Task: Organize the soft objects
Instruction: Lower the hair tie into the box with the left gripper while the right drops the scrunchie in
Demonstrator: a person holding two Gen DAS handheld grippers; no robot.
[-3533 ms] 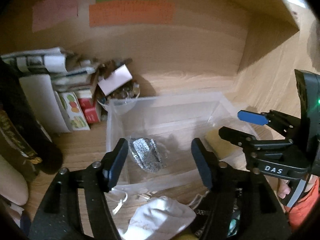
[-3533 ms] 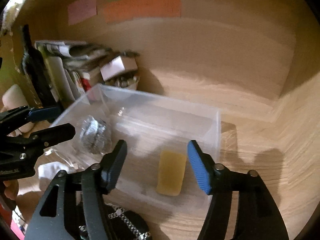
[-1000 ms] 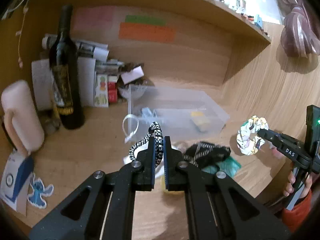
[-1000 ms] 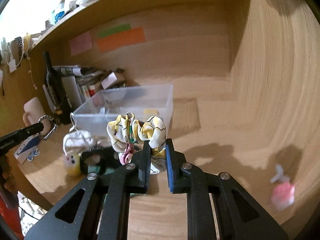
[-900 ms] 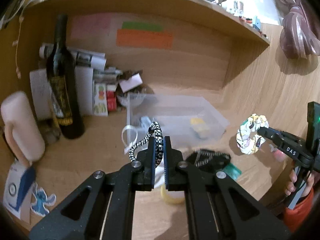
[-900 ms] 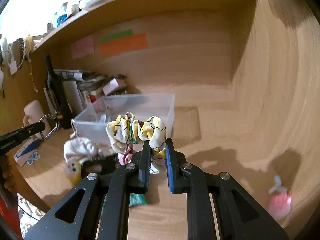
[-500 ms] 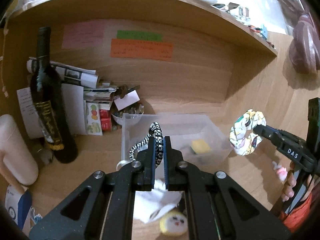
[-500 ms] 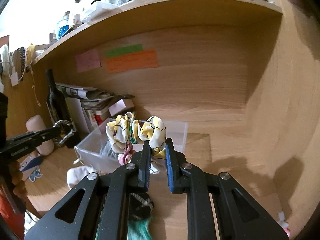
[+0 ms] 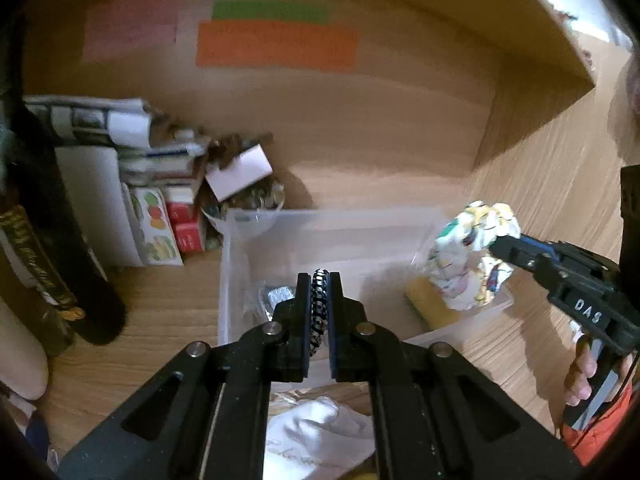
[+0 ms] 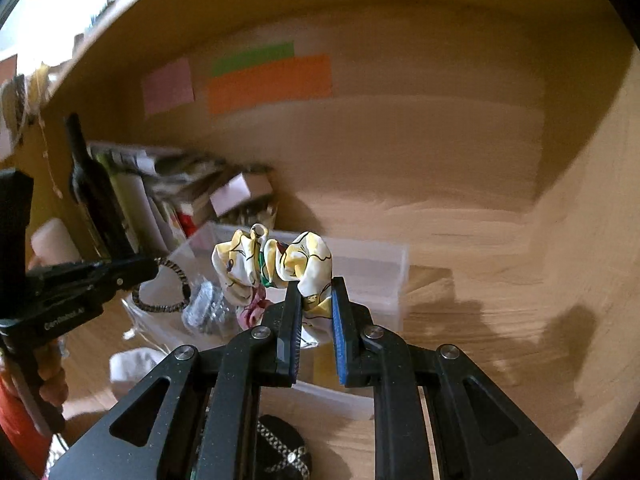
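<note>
My left gripper (image 9: pixel 319 280) is shut on a black-and-white braided hair tie (image 9: pixel 319 308) and holds it over the near left part of the clear plastic bin (image 9: pixel 332 224). In the right wrist view the left gripper (image 10: pixel 150 266) holds the tie's loop (image 10: pixel 162 284) above the bin (image 10: pixel 384 276). My right gripper (image 10: pixel 315 286) is shut on a yellow-and-white floral scrunchie (image 10: pixel 276 268), held over the bin; it shows at the bin's right end in the left wrist view (image 9: pixel 472 256). In the bin lie a silvery bundle (image 9: pixel 276 296) and a yellow sponge (image 9: pixel 428 304).
A dark wine bottle (image 9: pixel 52 240), boxes and stacked papers (image 9: pixel 152 216) stand left of the bin. A white cloth (image 9: pixel 316 436) lies in front of it, and a black patterned item (image 10: pixel 284 452) lies below my right gripper. Coloured notes (image 9: pixel 276 46) hang on the wooden back wall.
Both grippers have moved forward and down toward the bin, each still shut on its item. The hair tie and the scrunchie now hang over the bin.
</note>
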